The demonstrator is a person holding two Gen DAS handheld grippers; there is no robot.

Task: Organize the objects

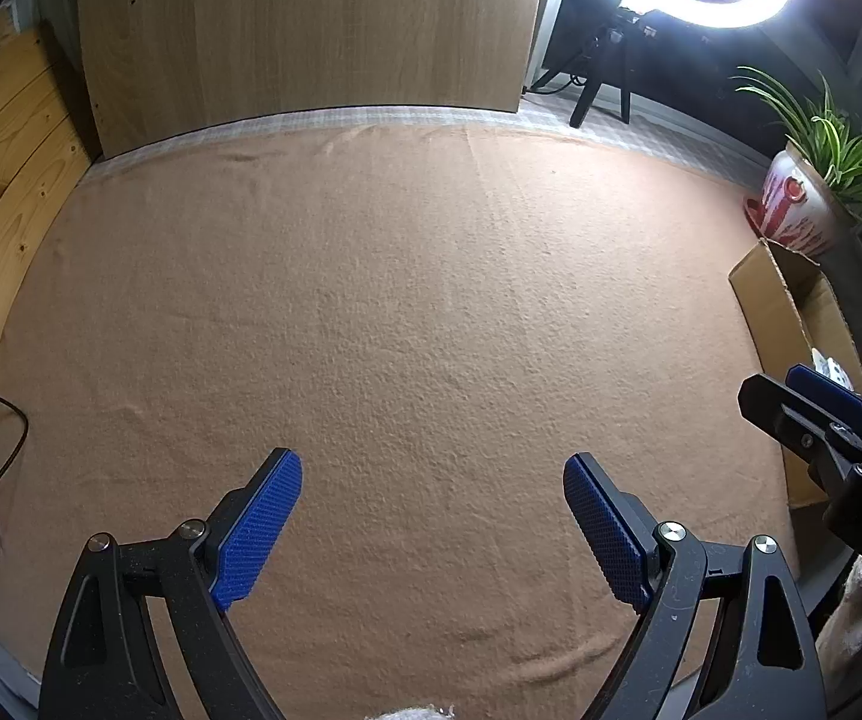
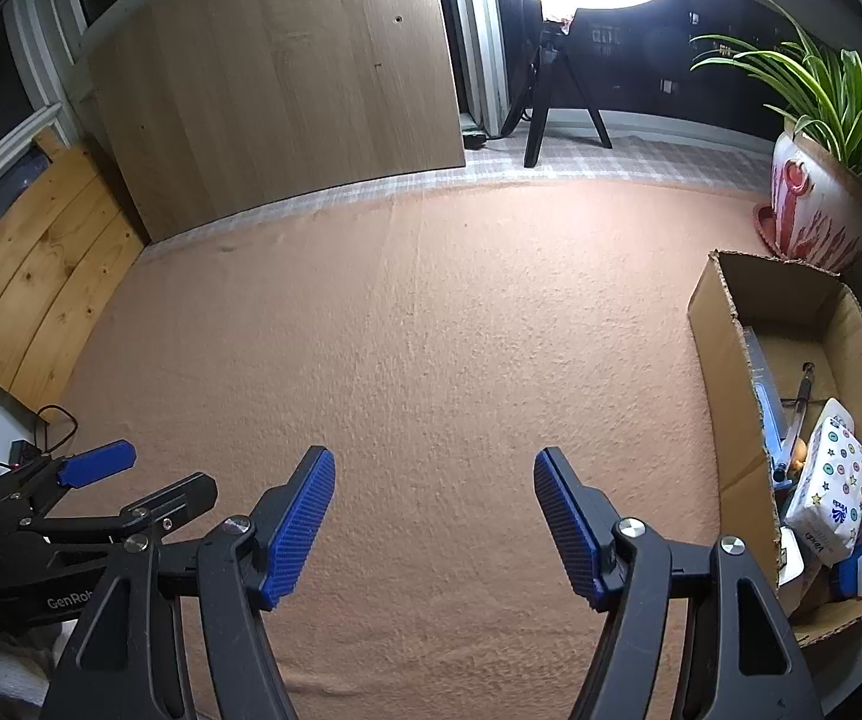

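- A cardboard box (image 2: 725,360) sits open-topped at the right edge of the tan blanket (image 2: 431,330), holding a patterned tissue pack (image 2: 833,480), a pen-like stick and other small items.
- Left gripper (image 1: 433,516): blue-padded jaws spread wide, nothing between them, over bare blanket.
- Right gripper (image 2: 434,513): jaws apart, empty, just left of the box.

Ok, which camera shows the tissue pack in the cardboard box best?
The right wrist view: the tissue pack lies in full sight inside the open cardboard box. The left wrist view shows mostly the box's outer wall and only a white sliver behind the right gripper.
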